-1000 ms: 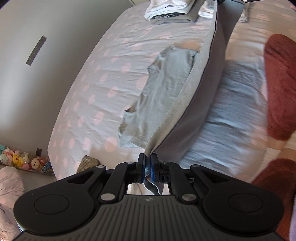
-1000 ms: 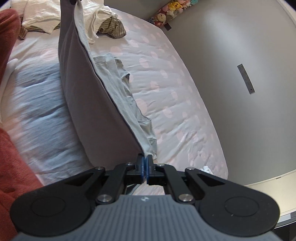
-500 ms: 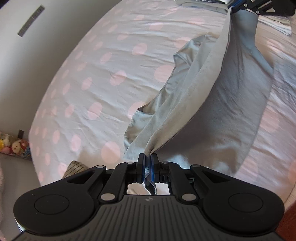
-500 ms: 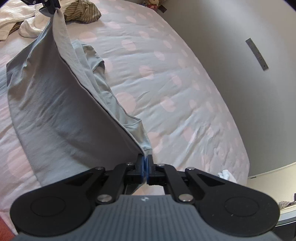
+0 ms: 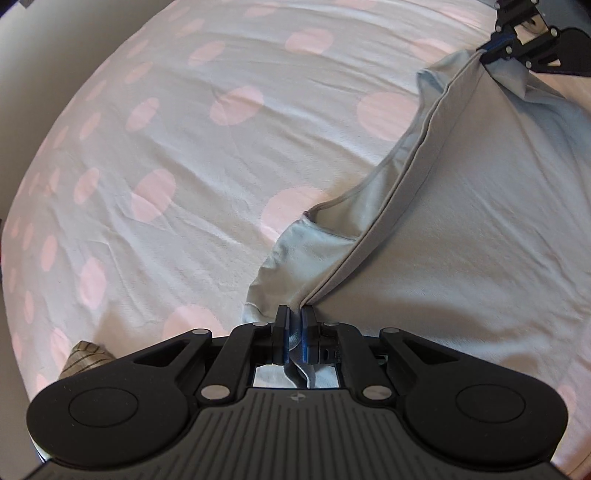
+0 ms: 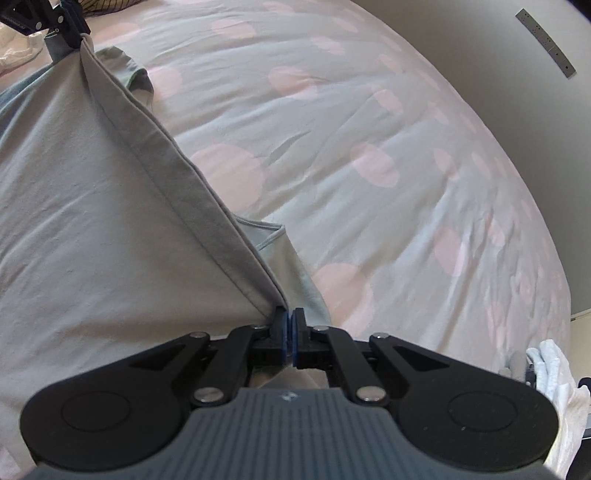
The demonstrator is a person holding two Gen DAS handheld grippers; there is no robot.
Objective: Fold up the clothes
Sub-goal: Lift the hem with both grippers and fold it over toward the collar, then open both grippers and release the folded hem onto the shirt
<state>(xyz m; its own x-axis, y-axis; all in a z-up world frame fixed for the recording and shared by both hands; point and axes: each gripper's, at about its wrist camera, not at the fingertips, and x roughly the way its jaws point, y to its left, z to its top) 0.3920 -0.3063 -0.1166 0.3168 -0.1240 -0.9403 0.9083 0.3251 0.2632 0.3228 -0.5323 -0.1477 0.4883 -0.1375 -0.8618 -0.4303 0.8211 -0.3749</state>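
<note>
Grey cotton garment lies spread on the bed, its hemmed edge stretched taut btwn the two grippers; a sleeve or lower layer bunches just beyond that edge, on the side away from the main panel.

Around it: striped brownish cloth near the left gripper's base in the left wrist view, apart from the garment. White crumpled fabric at the far right of the right wrist view, off the bed edge; more white cloth at the top left corner, close to the far gripper. Nothing lies on the garment or across the held edge.

Surface: pale bedspread w/ pink dots, lightly wrinkled. Plain grey wall beyond it, w/ a narrow strip fixture mounted on it.

Left gripper sits low over the bed, jaws clamped on one end of the hem, fabric tucked btwn the blue pads. Right gripper likewise low, jaws pinched tight on the other end. Each sees the other at the far end of the taut hem: right one, left one.
</note>
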